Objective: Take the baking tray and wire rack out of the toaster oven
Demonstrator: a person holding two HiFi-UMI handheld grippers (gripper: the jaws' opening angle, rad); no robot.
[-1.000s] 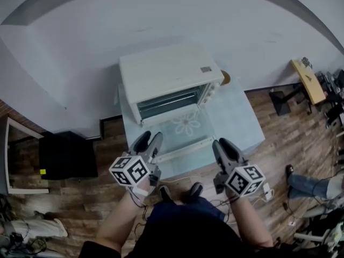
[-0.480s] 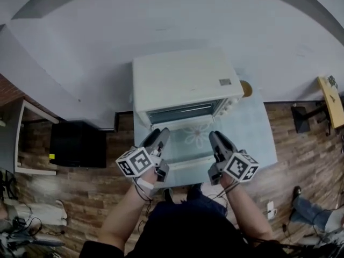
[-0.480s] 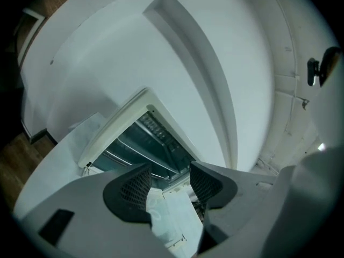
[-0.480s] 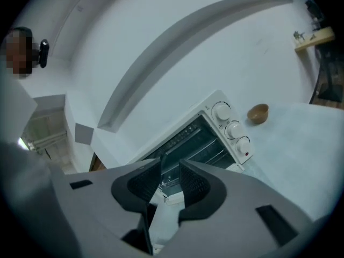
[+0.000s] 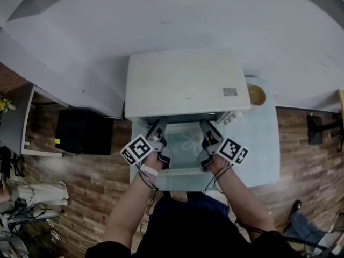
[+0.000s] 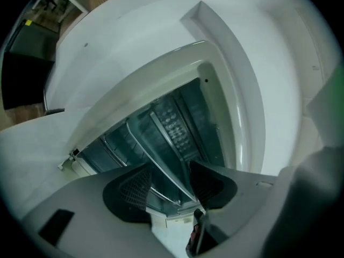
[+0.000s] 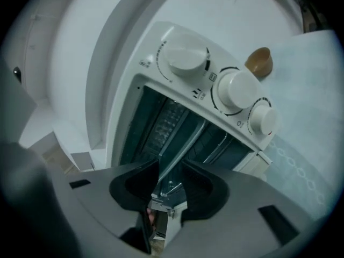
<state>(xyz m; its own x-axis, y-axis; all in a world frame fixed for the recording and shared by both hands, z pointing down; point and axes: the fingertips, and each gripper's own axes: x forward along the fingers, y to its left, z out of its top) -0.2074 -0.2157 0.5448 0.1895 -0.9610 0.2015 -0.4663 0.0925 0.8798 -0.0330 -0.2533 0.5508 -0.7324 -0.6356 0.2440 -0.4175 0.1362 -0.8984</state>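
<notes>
- Black cabinet point(image 5: 83, 138) sits on the wood floor, left of the table point(image 5: 263, 144).
- left gripper point(image 5: 157, 129) is at the left side of the oven mouth. Fingers are spread wide with a thin metal edge point(image 6: 156, 157) running between them, nothing pinched.
- white toaster oven point(image 5: 185, 82) is mid-table with its door point(image 5: 185, 172) dropped open toward the near side. That edge sits inside the oven; can't tell if it's tray or rack.
- right gripper point(image 5: 208, 130) is at the right side of the mouth. Jaws are opening, with the edge between them unclamped.
- brown bowl point(image 5: 256, 95) is just right of the oven.
</notes>
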